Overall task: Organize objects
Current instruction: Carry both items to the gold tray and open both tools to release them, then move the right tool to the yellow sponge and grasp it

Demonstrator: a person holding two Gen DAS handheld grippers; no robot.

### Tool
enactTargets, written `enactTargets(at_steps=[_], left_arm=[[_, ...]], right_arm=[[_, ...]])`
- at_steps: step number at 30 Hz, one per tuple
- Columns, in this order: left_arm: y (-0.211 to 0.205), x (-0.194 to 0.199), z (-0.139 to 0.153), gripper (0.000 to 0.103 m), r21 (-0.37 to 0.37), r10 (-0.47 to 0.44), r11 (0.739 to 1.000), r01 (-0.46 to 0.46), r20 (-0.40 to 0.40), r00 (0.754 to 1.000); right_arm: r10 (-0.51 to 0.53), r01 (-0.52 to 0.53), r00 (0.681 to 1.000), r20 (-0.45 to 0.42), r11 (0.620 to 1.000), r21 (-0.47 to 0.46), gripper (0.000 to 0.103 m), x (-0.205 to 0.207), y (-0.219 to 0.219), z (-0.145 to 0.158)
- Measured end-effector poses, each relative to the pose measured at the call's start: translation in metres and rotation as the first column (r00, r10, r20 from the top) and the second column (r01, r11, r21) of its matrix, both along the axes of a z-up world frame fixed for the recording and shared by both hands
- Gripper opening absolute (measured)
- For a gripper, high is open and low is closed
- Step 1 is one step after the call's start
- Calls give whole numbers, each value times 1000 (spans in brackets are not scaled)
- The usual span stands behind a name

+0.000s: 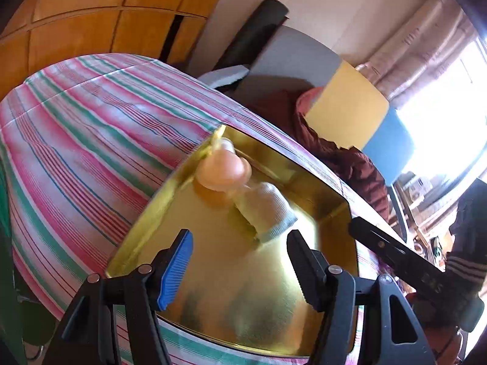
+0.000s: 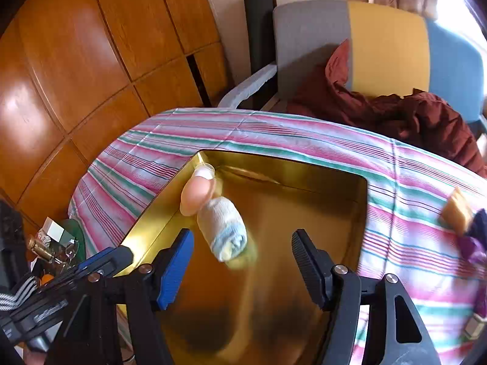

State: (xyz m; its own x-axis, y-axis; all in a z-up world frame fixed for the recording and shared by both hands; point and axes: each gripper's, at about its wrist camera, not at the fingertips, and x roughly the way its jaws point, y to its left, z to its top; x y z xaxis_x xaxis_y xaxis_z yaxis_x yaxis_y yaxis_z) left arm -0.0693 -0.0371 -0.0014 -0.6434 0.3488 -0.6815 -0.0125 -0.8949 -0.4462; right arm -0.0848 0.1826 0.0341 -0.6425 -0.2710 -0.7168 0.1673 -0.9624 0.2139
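A shallow gold-coloured metal tray (image 2: 304, 170) has a smooth, glossy, mirror-like finish. Inside it lies a rolled white and pale blue knitted cloth sock (image 2: 223, 231), soft and matt, beside a smooth peach-coloured plastic-looking bottle (image 2: 196, 196). The tray sits on a pink, green and white striped woven tablecloth (image 2: 274, 130), matt and lightly creased. Behind it stand glossy orange-brown varnished wooden panels (image 2: 76, 60). A dark red puffy quilted jacket (image 2: 411, 115) has a slight sheen. The gripper fingers (image 2: 307, 261) look like matt black plastic, with one ribbed blue pad (image 2: 178, 267).
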Motion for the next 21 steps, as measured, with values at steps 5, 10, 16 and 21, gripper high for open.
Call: enactTargets(at_steps=[5,10,16,21], left_arm=[[26,13,4,65,-19,-93,996,93,-29,995],[60,32,9,65,-36,-221,975,219,-67,973],[103,54,12,65,-65,-357,934,353,-74,931],[135,75,12,65,-96,-452,890,445,-74,889]], right_arm=[[-51,52,998,-30,999,15,72,34,27,4],[-115,117,993,-31,992,47,73,65,59,-2],[-199,199,980,-2,979,40,74,96,102,-15],[-270,269,962,31,962,44,74,118,137,-30]])
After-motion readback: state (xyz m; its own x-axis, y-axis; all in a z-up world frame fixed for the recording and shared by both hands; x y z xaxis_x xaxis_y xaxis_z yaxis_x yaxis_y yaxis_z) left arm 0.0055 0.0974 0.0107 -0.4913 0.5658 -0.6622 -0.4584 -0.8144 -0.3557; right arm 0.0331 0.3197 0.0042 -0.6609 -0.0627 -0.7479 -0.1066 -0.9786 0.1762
